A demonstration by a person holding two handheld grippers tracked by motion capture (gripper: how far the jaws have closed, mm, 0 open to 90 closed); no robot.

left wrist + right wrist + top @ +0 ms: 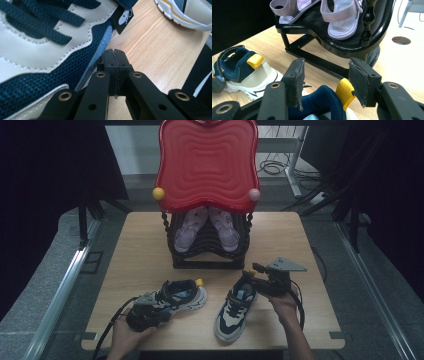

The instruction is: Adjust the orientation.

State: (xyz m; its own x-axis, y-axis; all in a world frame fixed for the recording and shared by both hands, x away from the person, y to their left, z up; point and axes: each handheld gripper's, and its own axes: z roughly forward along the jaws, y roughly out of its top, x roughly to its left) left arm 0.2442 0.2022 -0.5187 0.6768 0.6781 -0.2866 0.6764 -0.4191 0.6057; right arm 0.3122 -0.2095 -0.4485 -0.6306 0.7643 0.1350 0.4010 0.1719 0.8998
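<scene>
Two navy and cream sneakers lie on the wooden table (145, 250). My left gripper (164, 307) is shut with nothing between its jaws. Its tips (115, 56) rest against the mesh side of the left sneaker (182, 295) (37, 50). My right gripper (248, 273) (325, 82) is open at the heel of the right sneaker (235, 307) (322, 103). The heel's yellow pull tab (345, 91) sits low between the pads, and neither pad touches it. The left sneaker (244, 72) lies off to the left in the right gripper view.
A black shoe rack (207, 260) (332, 47) stands at the middle back of the table under a red wavy top (207, 165). Two pink sandals (224, 227) (339, 17) rest on its shelf. A cable hole (401, 40) shows in the table beside the rack.
</scene>
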